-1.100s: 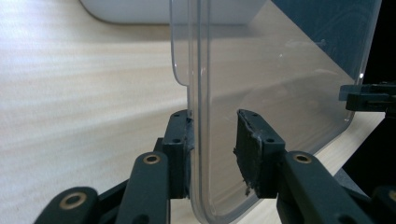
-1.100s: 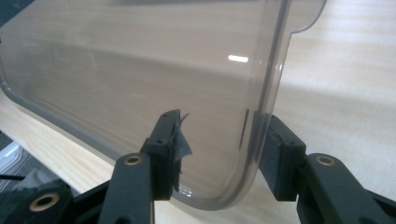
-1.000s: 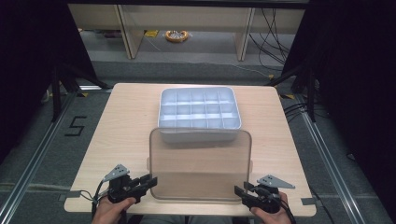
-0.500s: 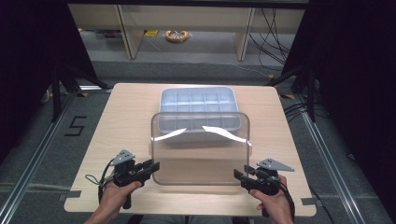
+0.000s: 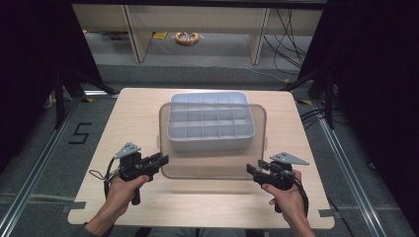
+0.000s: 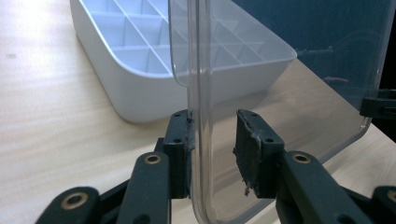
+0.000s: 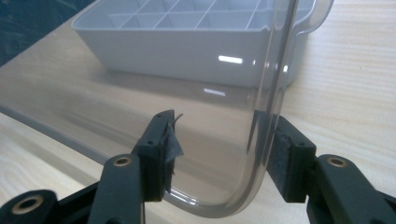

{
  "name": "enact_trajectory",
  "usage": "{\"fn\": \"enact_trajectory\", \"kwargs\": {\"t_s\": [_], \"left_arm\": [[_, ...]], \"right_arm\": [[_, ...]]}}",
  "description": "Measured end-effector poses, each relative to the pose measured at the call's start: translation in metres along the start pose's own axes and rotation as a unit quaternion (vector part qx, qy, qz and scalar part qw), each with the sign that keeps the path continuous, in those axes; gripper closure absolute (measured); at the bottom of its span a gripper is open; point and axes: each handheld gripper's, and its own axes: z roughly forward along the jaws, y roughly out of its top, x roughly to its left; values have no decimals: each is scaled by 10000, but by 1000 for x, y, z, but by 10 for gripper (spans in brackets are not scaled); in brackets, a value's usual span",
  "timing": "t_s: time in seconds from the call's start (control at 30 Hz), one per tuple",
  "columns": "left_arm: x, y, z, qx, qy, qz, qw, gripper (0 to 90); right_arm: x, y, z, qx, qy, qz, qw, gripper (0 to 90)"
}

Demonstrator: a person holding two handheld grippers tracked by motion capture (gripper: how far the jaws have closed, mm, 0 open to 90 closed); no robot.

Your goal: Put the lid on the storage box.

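The worktop (image 5: 128, 207) carries a white tray (image 5: 212, 121) divided into many small compartments, all seemingly empty. Compared with 1 second earlier, the clear lid (image 5: 212, 168), which then lay on the worktop on the person's side of the tray, has been lifted and carried toward the tray; it now hangs tilted over the tray's near part, its far edge above the compartments. This suggests the lid is about to be lowered onto the tray, though it is not yet seated.

The lid is transparent, slightly smoky, with rounded corners, a raised rim and a small tab on each side.

The left claw (image 5: 160, 160) is clamped on the lid's near corner left of the tray, its rim pinched against 1 pad. The right claw (image 5: 253, 170) holds the opposite near corner; its jaws have just been opening slightly, with the rim between them, resting against 1 pad.
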Motion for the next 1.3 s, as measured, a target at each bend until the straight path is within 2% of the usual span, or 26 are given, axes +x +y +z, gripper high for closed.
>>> {"fn": "enact_trajectory", "kwargs": {"t_s": [0.13,0.2,0.23,0.33,0.37,0.4,0.53,0.57,0.6,0.63,0.73,0.8,0.83,0.87,0.9,0.93,0.97,1.03,1.07,1.1,1.13,1.17,1.2,1.3], "left_arm": [[-1,9,2,-79,75,63,9999,658],[-1,12,3,-87,29,93,9999,657],[-1,14,4,-91,27,75,9999,656],[-1,17,7,-55,60,62,9999,654],[-1,18,8,-52,58,69,9999,654],[-1,19,10,-54,74,53,9999,654],[2,26,16,-47,107,13,9999,655],[2,28,18,-38,115,9,9999,655],[3,30,20,-44,134,-1,9999,655],[4,32,22,-58,154,-12,9999,655],[7,40,27,-107,170,-38,9998,656],[9,45,30,-127,209,-53,9997,656],[10,47,31,-145,187,-85,9997,656],[11,49,33,-152,210,-84,9996,656],[12,51,35,-145,225,-90,9996,656],[13,53,37,-154,243,-114,9995,656],[15,55,40,-159,259,-143,9994,656],[18,58,43,-159,269,-181,9993,656],[19,60,46,-150,295,-207,9992,656],[20,61,48,-149,320,-215,9991,656],[22,62,50,-135,335,-214,9991,656],[23,64,53,-136,356,-238,9990,656],[24,64,55,-144,344,-248,9990,653],[27,66,63,-82,357,-325,9988,632]], "right_arm": [[-1,4,3,-49,-52,-17,10000,489],[-1,8,3,-63,-4,14,10000,489],[-2,11,4,-50,-92,30,9999,490],[-6,17,4,-144,-70,-20,9999,492],[-5,19,4,-189,-63,56,9998,492],[-6,22,5,-190,-130,27,9997,493],[-10,30,6,-284,-148,-9,9995,500],[-7,35,6,-275,-167,226,9992,501],[-7,35,6,-275,-167,226,9992,501],[-12,38,8,-346,-172,-30,9992,501],[-13,46,11,-394,-140,10,9991,502],[-12,51,13,-385,-152,192,9990,501],[-16,54,15,-411,-160,65,9990,502],[-18,60,18,-448,-171,88,9988,501],[-17,63,18,-393,-150,250,9988,501],[-17,63,18,-393,-150,250,9988,501],[-20,70,22,-468,-215,143,9986,501],[-19,72,23,-481,-181,209,9985,502],[-21,74,25,-487,-222,159,9984,502],[-19,77,26,-472,-180,355,9981,502],[-24,79,28,-509,-199,161,9984,502],[-25,81,29,-491,-208,188,9984,502],[-23,84,31,-482,-184,403,9979,502],[-30,92,35,-607,-137,405,9972,502]]}}
